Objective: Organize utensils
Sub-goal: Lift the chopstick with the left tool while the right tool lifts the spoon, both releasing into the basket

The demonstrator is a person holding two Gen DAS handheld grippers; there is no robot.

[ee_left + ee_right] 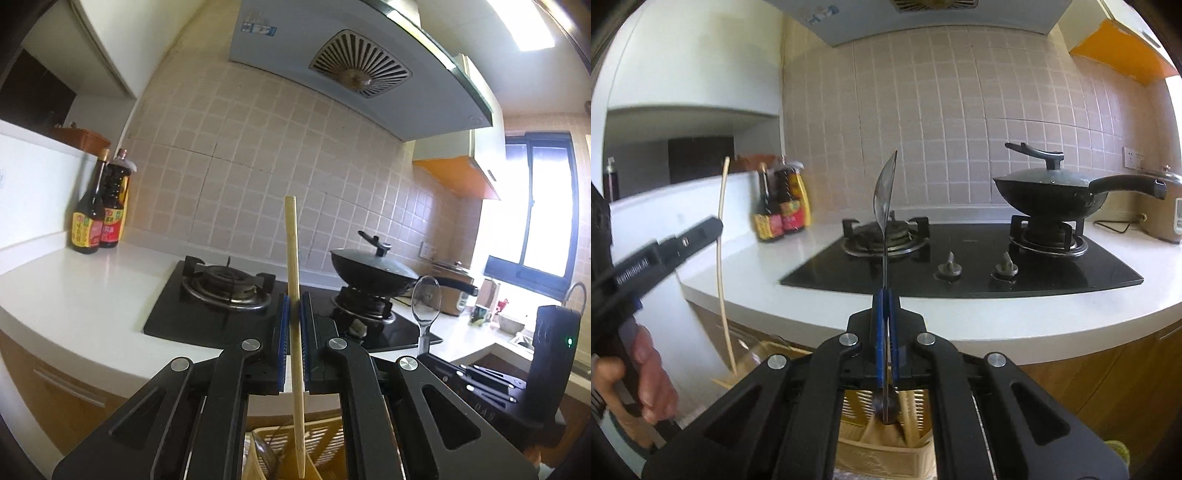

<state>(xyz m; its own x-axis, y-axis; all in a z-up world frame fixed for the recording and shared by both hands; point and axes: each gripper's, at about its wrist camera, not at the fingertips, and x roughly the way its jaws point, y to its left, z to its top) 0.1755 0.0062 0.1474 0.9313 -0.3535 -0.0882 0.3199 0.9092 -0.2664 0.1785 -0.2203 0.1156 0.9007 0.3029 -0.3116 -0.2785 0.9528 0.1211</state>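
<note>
left claw (293,314): i am clenched on the chopstick (294,295), upright, its lower end over the slotted basket (325,435).
right claw (885,295): i grip the spoon (884,206) by its thin handle, bowl up.
risk: the spoon may turn or slip between my pads; the chopstick may catch the basket wall.

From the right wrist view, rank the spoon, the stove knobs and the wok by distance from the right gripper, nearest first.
1. Spoon: clamped upright in the right gripper.
2. Stove knobs: ahead, slightly right, at the cooktop's front edge.
3. Wok: far right, on the rear burner.
</note>
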